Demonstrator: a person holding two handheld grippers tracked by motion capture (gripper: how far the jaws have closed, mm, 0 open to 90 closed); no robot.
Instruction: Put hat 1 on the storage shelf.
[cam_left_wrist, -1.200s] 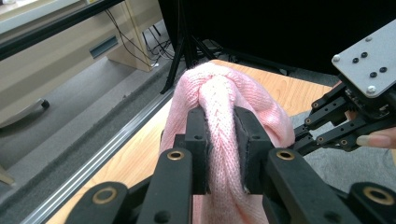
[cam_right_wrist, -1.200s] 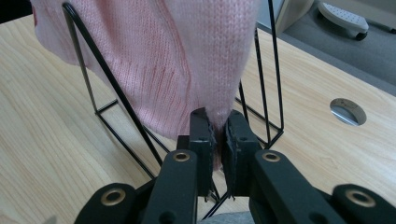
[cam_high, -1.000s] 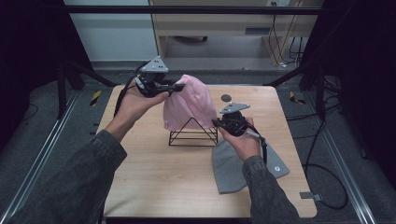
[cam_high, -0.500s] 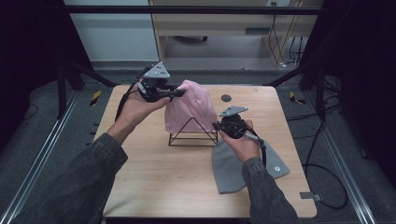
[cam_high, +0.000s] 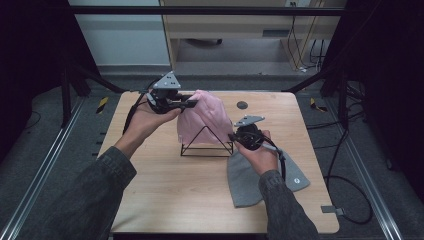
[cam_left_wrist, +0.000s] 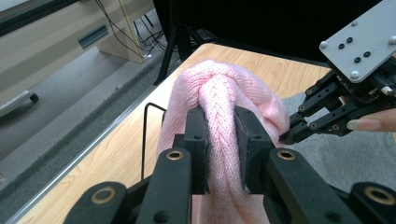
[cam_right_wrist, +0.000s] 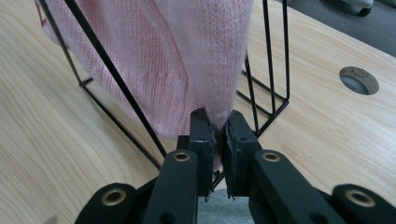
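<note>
Pink beanie (cam_high: 207, 117): being draped over wire stand (cam_high: 206, 145), gripped by left claw (cam_high: 192, 104) at ten o'clock, right claw (cam_high: 233, 137) at four; lowering and release judged next.

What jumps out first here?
A pink knit hat draped over a black wire stand mid-table, pinched from both ends: the left claw grips a bunched fold at its top, the right claw its lower edge by the stand. A grey hat lies flat on the table under the right forearm.
</note>
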